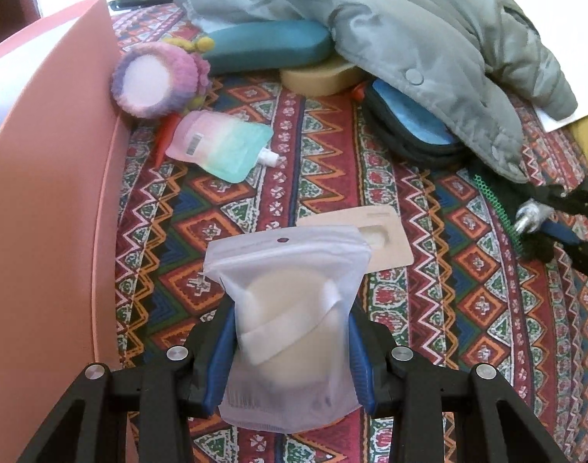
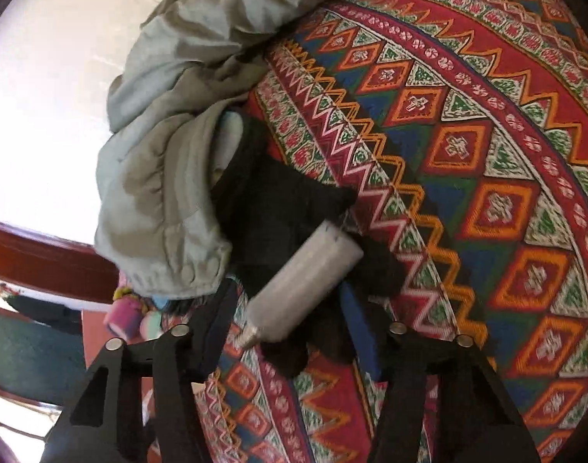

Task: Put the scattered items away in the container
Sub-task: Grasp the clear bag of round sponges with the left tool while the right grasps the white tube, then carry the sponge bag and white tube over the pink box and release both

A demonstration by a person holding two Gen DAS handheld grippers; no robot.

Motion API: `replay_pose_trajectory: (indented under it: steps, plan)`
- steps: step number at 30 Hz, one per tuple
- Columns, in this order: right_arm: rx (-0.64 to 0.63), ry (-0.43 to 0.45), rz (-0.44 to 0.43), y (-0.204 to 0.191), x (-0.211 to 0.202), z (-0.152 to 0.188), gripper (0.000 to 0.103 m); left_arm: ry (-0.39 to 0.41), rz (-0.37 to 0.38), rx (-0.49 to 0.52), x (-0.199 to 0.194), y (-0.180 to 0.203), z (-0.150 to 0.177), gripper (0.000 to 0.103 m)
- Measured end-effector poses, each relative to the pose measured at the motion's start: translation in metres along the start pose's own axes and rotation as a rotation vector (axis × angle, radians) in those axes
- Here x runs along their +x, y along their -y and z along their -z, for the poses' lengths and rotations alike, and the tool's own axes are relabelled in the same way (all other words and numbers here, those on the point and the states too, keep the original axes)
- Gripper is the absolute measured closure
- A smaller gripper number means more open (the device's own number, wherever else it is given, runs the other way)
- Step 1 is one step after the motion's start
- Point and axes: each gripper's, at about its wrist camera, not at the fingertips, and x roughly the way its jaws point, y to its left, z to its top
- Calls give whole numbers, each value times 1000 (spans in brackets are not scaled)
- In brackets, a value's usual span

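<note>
L gripper (image 1: 290, 332) jaws clamp white pouch (image 1: 290, 308) beside pink container (image 1: 51, 200), ready to drop; R gripper (image 2: 290, 332) jaws straddle silver cylinder (image 2: 305, 281), not yet pinching.

Left gripper (image 1: 290, 339) clamped; right gripper (image 2: 290, 332) part-open
</note>
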Motion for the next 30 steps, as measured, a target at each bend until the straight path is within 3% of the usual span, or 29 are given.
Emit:
replay_pose_trajectory:
  steps: [1, 4, 8, 20, 25, 30]
  plan:
    - [0, -1, 4, 0, 3, -2, 60, 4, -1, 2, -1, 0, 0, 59]
    - [-13, 7, 4, -1, 1, -4, 69, 17, 1, -3, -6, -1, -1, 59]
    - [-56, 29, -24, -15, -14, -1, 74, 34, 10, -15, -14, -3, -2, 59]
    - [-288, 52, -114, -98, -51, 43, 76, 179, 39, -33, -82, -6, 0, 59]
    - [-438, 49, -159, -148, -62, 82, 76, 259, 13, -80, -119, -38, 1, 59]
    - [-645, 16, -228, -208, -69, 146, 76, 309, -57, -155, -143, -85, 4, 59]
